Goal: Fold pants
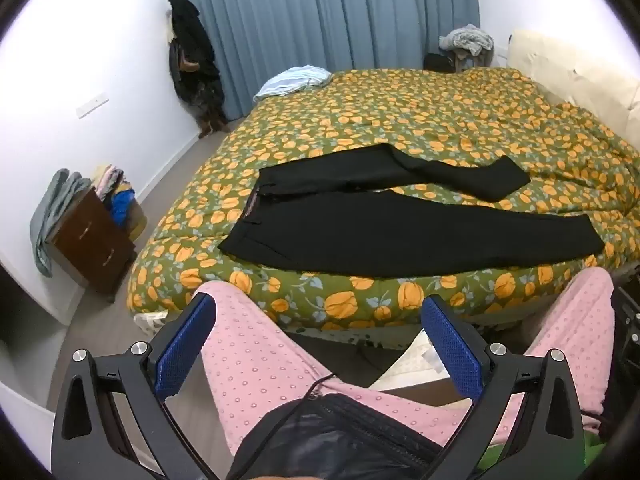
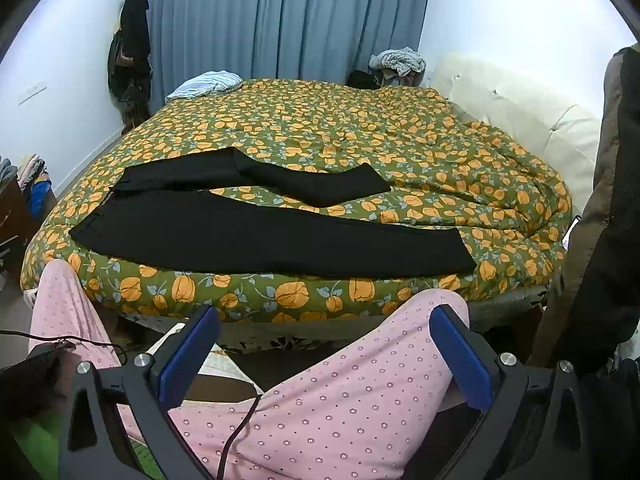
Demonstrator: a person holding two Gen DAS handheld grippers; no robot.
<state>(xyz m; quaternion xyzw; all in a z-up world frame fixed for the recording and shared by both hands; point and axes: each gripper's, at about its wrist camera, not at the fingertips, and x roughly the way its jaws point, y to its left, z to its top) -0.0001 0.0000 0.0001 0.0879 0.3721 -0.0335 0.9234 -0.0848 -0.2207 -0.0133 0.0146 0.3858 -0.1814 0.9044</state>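
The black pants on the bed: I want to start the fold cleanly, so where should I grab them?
Grip the far leg's cuff and its waist corner, reaching over the near leg. The pants lie flat with legs splayed, so that leg can fold onto the near one.

light: bright, even | edges: fisheye-bent, dark corners | focus: perhaps soft

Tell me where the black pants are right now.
The black pants lie spread flat on the flowered bedspread near the bed's front edge in both views, waistband to the left, legs running right, beyond both open grippers.
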